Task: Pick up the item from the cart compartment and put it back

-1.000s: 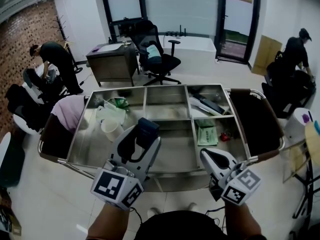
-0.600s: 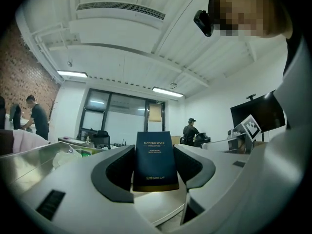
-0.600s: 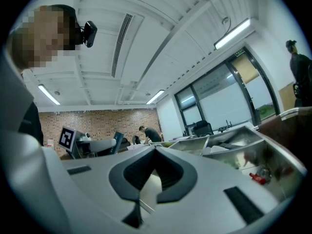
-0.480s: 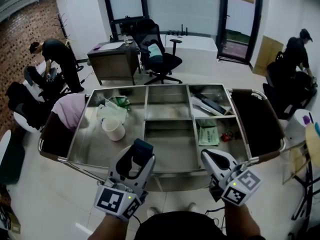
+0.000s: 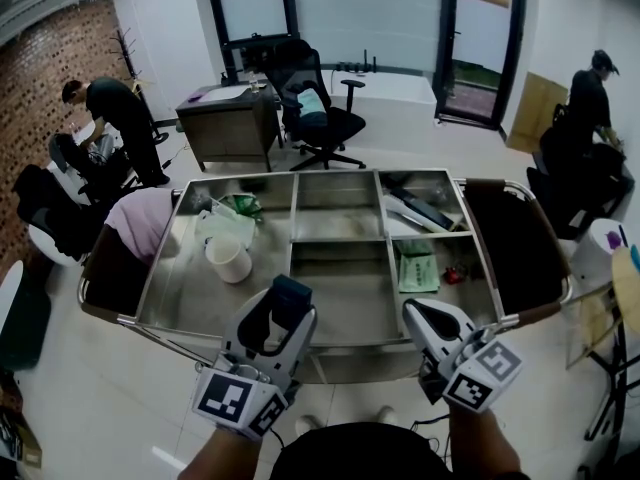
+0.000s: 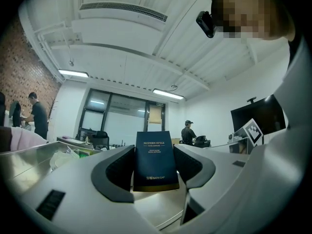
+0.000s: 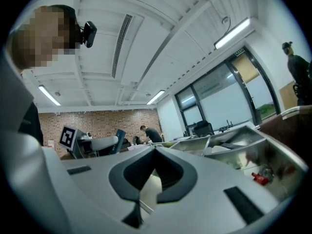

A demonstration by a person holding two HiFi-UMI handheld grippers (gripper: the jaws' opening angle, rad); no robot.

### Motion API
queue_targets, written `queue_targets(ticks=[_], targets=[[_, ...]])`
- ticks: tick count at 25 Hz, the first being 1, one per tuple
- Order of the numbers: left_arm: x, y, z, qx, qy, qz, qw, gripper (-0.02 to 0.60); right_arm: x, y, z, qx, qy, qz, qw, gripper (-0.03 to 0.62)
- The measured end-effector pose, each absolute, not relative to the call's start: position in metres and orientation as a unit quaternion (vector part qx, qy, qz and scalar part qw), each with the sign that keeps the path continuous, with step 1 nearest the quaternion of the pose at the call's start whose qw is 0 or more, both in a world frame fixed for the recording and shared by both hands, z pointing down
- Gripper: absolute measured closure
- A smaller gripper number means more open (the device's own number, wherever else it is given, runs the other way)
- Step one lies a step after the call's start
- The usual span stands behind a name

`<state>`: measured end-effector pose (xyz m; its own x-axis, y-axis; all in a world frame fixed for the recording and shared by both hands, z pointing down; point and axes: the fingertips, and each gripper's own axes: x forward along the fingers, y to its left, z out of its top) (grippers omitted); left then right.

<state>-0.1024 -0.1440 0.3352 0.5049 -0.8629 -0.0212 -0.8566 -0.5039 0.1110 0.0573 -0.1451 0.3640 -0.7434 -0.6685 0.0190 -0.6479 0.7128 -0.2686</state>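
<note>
Over the near rim of the steel cart (image 5: 330,347), in the head view, we are holding the left gripper (image 5: 288,309) level, its jaws clamped on a dark blue box (image 5: 291,294). The box is standing upright between them and appears to be clear of the tray. Our right gripper (image 5: 418,316) is hovering beside it at the same rim, carrying nothing. We are judging the pick-up done and the return in hand. The next move is calling for the box to go forward and down into a compartment, then for the jaws to part. The bare middle compartment (image 5: 340,293) is lying straight ahead, though we cannot tell which one it came from. A white cup (image 5: 228,260) and a clear bag (image 5: 225,226) are crowding the left compartment, and a green packet (image 5: 416,267) is lying in the right one.

Along the left gripper view, both pads are pressing on the box's sides, its printed face turned to the camera.

Along the right gripper view, the jaws are meeting at their tips with nothing between them.

Around us a pale floor (image 5: 120,388) is stretching to a brick wall (image 5: 40,58) and an office chair (image 5: 318,113), and people (image 5: 110,108) are working at both sides.
</note>
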Motion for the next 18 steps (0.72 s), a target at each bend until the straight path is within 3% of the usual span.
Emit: queue_targets(ticks=[18], targets=[[-0.0958,-0.1475,0.3363,0.868,-0.495,-0.032,0.039,0.336,0.0581,-0.1479,0.3648,-0.358,0.923,-0.133,0.045,0.58]])
